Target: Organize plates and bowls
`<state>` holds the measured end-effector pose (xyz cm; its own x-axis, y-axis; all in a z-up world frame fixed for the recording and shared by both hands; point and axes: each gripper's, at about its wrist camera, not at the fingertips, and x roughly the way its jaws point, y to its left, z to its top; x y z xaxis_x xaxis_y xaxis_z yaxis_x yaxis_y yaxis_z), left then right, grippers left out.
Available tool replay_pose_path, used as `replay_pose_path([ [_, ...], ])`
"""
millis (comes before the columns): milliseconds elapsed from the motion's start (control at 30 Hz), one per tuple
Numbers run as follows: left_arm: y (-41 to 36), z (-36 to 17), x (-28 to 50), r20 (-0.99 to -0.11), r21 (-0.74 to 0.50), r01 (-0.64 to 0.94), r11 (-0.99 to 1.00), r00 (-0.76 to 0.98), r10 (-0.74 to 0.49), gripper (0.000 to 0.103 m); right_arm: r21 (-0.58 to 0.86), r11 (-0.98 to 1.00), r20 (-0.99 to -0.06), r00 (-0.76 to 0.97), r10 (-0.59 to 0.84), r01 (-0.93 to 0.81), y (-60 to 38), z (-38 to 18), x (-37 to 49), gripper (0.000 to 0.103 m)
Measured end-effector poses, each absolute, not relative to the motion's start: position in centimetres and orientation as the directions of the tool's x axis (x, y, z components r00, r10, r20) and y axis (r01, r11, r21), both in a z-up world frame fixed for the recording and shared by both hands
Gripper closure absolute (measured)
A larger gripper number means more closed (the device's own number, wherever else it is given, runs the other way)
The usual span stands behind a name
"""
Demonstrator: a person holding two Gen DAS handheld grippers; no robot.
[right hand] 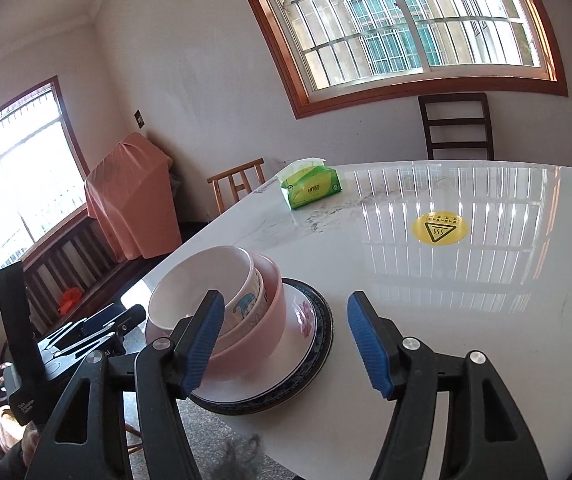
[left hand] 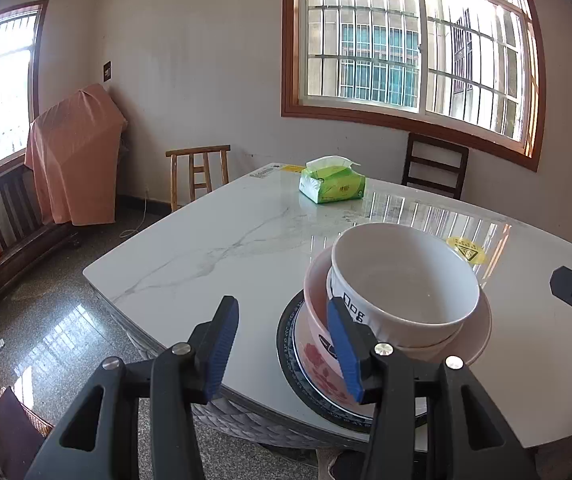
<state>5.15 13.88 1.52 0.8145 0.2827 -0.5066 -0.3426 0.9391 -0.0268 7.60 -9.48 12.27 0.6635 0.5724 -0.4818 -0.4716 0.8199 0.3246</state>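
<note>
A stack stands near the front edge of the marble table (left hand: 214, 248): a white printed bowl (left hand: 406, 280) nested in a pink bowl (left hand: 474, 340), on a floral plate (left hand: 318, 368) and a dark blue-rimmed plate (left hand: 286, 344). My left gripper (left hand: 282, 348) is open and empty, just left of and in front of the stack. In the right wrist view the white bowl (right hand: 202, 276), pink bowl (right hand: 258, 328) and plates (right hand: 314, 344) sit left of centre. My right gripper (right hand: 286, 344) is open and empty, in front of the stack's right side.
A green tissue pack (left hand: 332, 184) lies at the far side of the table, and a yellow warning sticker (right hand: 440, 229) at its middle. Chairs (left hand: 198, 172) stand behind the table. A cloth-covered object (left hand: 74, 156) and a bench stand at the left wall.
</note>
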Motion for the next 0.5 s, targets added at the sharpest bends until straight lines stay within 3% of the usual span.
replay_pose_path([
  [367,10.0,4.8,1.4,-0.388,-0.029,-0.314,0.949,0.878,0.278,0.054,0.339,0.815,-0.422,0.698,0.579,-0.471,-12.7,12.8,4.0,0.035],
  [467,8.5,6.2,0.3,-0.347,-0.01,-0.296,0.955,0.897,0.275,0.036,0.338,0.814,-0.404,0.708,0.579,-0.472,-13.6,12.9,3.0,0.033],
  [500,8.1,6.6,0.0,-0.335,-0.007,-0.29,0.957,0.902,0.271,0.025,0.341,0.812,-0.4,0.709,0.581,-0.473,-14.0,12.9,2.8,0.033],
])
